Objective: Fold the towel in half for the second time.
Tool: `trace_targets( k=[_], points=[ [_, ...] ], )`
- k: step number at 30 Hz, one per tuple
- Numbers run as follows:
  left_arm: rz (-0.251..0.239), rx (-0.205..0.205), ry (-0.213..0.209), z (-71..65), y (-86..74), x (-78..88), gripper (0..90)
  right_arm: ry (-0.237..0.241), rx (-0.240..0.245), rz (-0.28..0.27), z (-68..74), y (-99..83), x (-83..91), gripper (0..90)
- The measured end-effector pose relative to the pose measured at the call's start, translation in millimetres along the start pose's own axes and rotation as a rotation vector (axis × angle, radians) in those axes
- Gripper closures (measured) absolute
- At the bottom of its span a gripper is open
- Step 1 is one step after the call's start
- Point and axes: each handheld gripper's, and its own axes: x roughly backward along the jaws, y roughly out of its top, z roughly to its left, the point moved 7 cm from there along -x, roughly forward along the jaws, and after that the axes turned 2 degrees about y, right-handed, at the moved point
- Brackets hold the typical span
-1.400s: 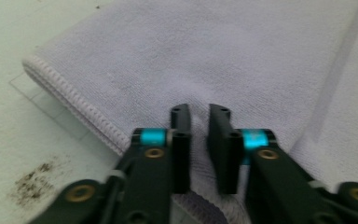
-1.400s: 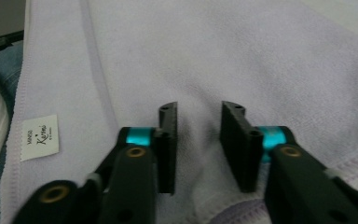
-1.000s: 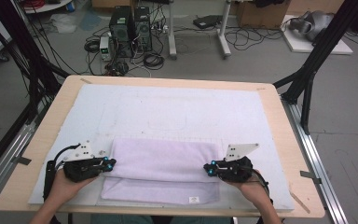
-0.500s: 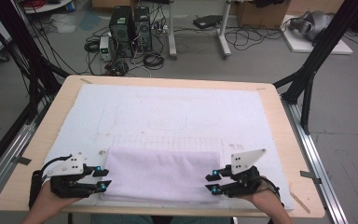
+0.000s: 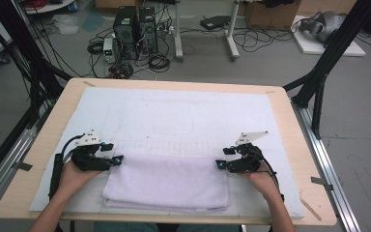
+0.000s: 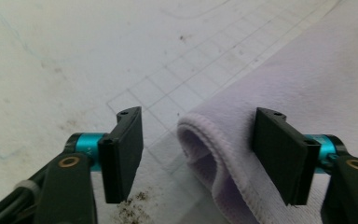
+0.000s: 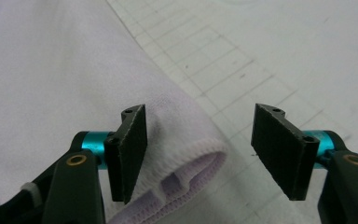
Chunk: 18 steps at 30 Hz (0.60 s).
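Both jaws just opened wide, releasing the folded pale-lilac terry towel (image 5: 166, 183); left gripper (image 6: 198, 154) and right gripper (image 7: 200, 149) straddle its corners. Risk: withdrawing jaws snag a hem, undoing the 2-layer fold.

Even, soft light falls from above, bright on the white mat (image 5: 174, 116) with only faint shadows under the folded towel (image 5: 166, 182). The high view is slightly grainy and soft, with no glare. In both gripper views the near black jaws look sharp, while the far mat blurs.
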Motion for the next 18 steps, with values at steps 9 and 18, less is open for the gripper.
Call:
trace_targets(
  k=[9, 18],
  points=[
    [0.006, -0.036, -0.054, -14.7, -0.3, -5.0, 76.4, 0.136, 0.06, 0.024, 16.0, -3.4, -7.7, 79.2],
    [-0.107, 0.012, 0.062, 16.8, 59.0, -21.6, 78.8, -0.046, 0.067, -0.036, -27.7, 45.0, 10.6, 80.0]
  ],
)
